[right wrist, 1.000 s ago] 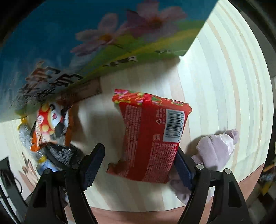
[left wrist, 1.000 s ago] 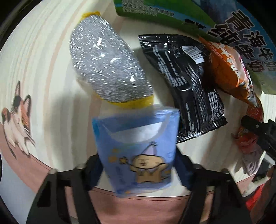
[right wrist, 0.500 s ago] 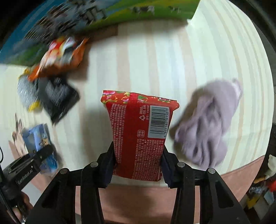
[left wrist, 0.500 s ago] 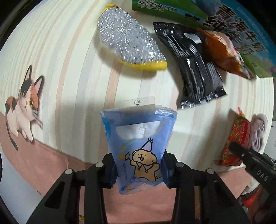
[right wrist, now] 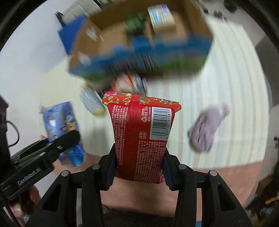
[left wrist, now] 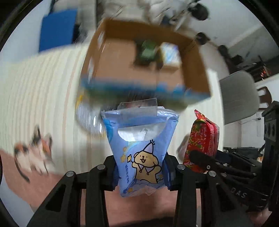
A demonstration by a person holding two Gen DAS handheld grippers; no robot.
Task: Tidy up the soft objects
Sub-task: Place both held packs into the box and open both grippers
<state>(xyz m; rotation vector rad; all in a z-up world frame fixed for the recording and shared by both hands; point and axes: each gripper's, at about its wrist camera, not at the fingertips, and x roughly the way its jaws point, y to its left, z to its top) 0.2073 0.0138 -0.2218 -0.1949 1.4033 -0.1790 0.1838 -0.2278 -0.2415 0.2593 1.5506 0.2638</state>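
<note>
My left gripper [left wrist: 141, 172] is shut on a blue pouch [left wrist: 139, 139] printed with a cartoon dog, held upright above the table. My right gripper [right wrist: 139, 165] is shut on a red snack packet [right wrist: 141, 132] with a barcode, also lifted. Each view shows the other hand's load: the red packet [left wrist: 204, 139] at the right, the blue pouch [right wrist: 61, 125] at the left. An open cardboard box [left wrist: 195, 57] with a blue and green outside stands behind, blurred.
On the striped table lie a purple cloth [right wrist: 207, 127], a silver scouring sponge [right wrist: 92, 103] and an orange snack bag [right wrist: 129, 82] below the box [right wrist: 90, 43]. The box holds a green thing [left wrist: 148, 50] and a small carton [right wrist: 162, 15]. A cat picture [left wrist: 33, 153] marks the table's near edge.
Both grippers closed on their packets and rose well above the table. The box's open top has come into view, and the table items look smaller and further below.
</note>
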